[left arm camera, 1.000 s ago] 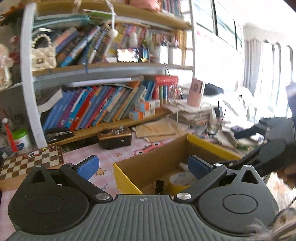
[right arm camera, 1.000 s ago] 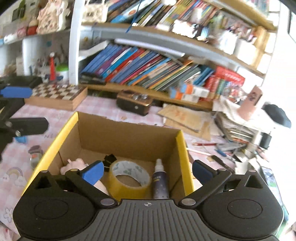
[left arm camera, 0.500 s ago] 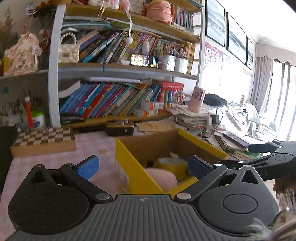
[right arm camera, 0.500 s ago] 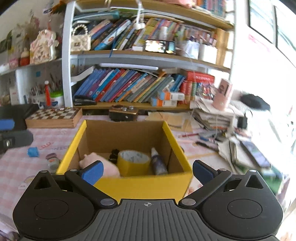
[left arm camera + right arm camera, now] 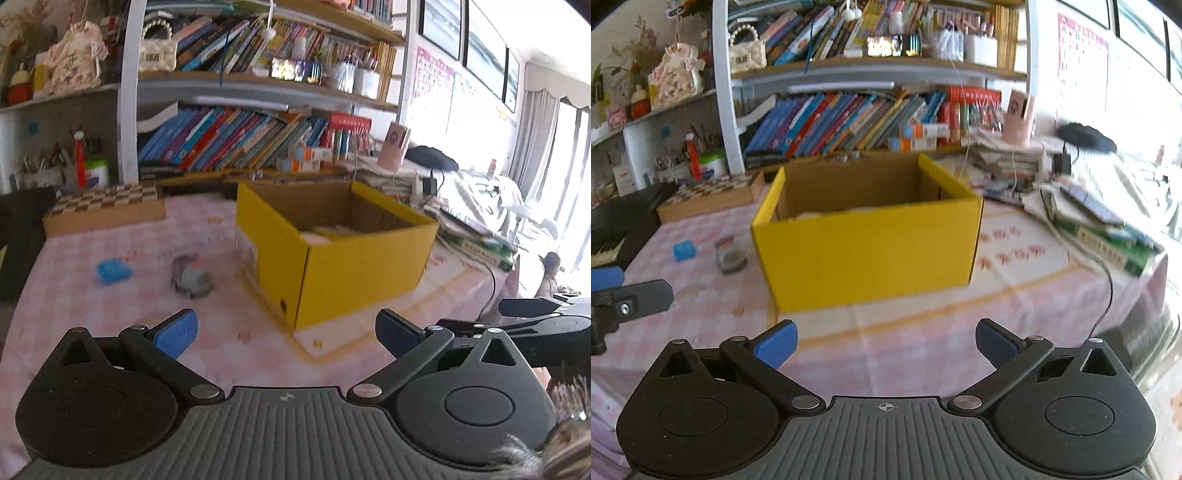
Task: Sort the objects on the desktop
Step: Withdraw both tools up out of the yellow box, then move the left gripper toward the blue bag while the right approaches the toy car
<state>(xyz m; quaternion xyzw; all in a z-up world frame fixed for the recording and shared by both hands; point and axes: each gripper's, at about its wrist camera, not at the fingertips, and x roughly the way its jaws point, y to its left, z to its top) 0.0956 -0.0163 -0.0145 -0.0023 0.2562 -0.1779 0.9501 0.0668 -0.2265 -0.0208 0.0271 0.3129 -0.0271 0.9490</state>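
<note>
A yellow cardboard box (image 5: 354, 258) (image 5: 868, 251) stands on the pink checked tablecloth, its contents mostly hidden by its walls. Left of it lie a small grey object (image 5: 192, 277) (image 5: 729, 256) and a blue block (image 5: 112, 272) (image 5: 684, 251). My left gripper (image 5: 286, 334) is open and empty, held back from the box's near corner. My right gripper (image 5: 884, 341) is open and empty too, in front of the box. The left gripper's fingers (image 5: 628, 295) show at the left edge of the right wrist view; the right gripper's fingers (image 5: 535, 314) show at the right edge of the left wrist view.
A chessboard box (image 5: 105, 206) (image 5: 713, 194) sits behind the loose items. Bookshelves (image 5: 857, 118) line the back. Stacked books and papers (image 5: 1100, 221) crowd the right side, with a black cable (image 5: 1108, 288) running over the table edge. A keyboard (image 5: 613, 236) lies at the far left.
Both grippers have pulled back and away from the box; earlier they looked down into it at the tape roll, bottle and plush, now they see its outer walls.
</note>
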